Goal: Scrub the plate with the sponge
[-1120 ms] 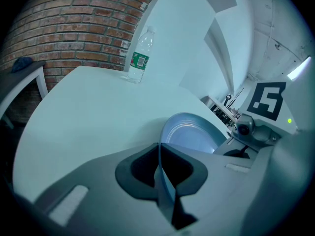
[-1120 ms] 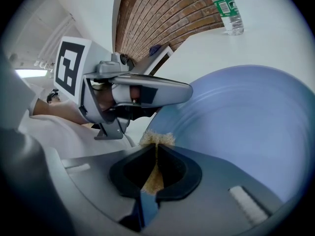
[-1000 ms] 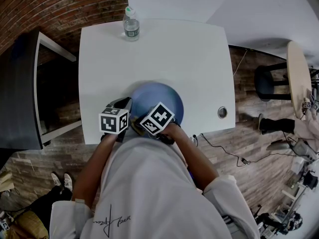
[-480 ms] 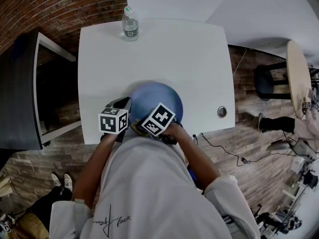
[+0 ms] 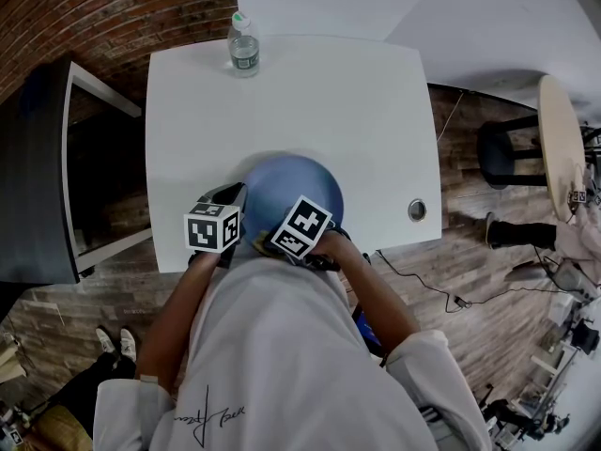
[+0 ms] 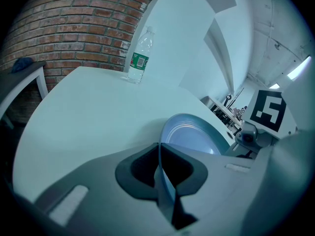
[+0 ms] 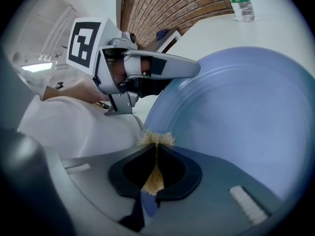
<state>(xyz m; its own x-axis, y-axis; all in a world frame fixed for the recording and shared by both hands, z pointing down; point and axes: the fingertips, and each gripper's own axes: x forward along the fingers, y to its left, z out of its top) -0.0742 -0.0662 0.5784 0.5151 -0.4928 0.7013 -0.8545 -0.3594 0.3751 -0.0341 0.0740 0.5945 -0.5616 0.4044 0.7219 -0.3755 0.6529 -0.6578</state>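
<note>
A blue plate (image 5: 296, 191) lies at the near edge of the white table (image 5: 300, 92). My left gripper (image 6: 158, 146) is shut on the plate's rim (image 6: 165, 132) at its left side; in the head view its marker cube (image 5: 214, 228) stands left of the plate. My right gripper (image 7: 156, 146) is shut on a tan sponge (image 7: 156, 140), squeezed thin, whose tip touches the plate (image 7: 236, 117) at its near-left part. The right marker cube (image 5: 300, 226) covers the plate's near edge in the head view. The left gripper (image 7: 194, 69) shows clamped on the rim in the right gripper view.
A clear water bottle (image 5: 243, 43) with a green cap stands at the table's far left edge, also visible as the bottle (image 6: 139, 58) in the left gripper view. A round grommet hole (image 5: 418, 210) sits near the table's right front corner. A dark shelf unit (image 5: 47, 167) stands left of the table.
My right gripper with the sponge has shifted slightly to the right along the plate's near part. The left gripper and plate stay still.
</note>
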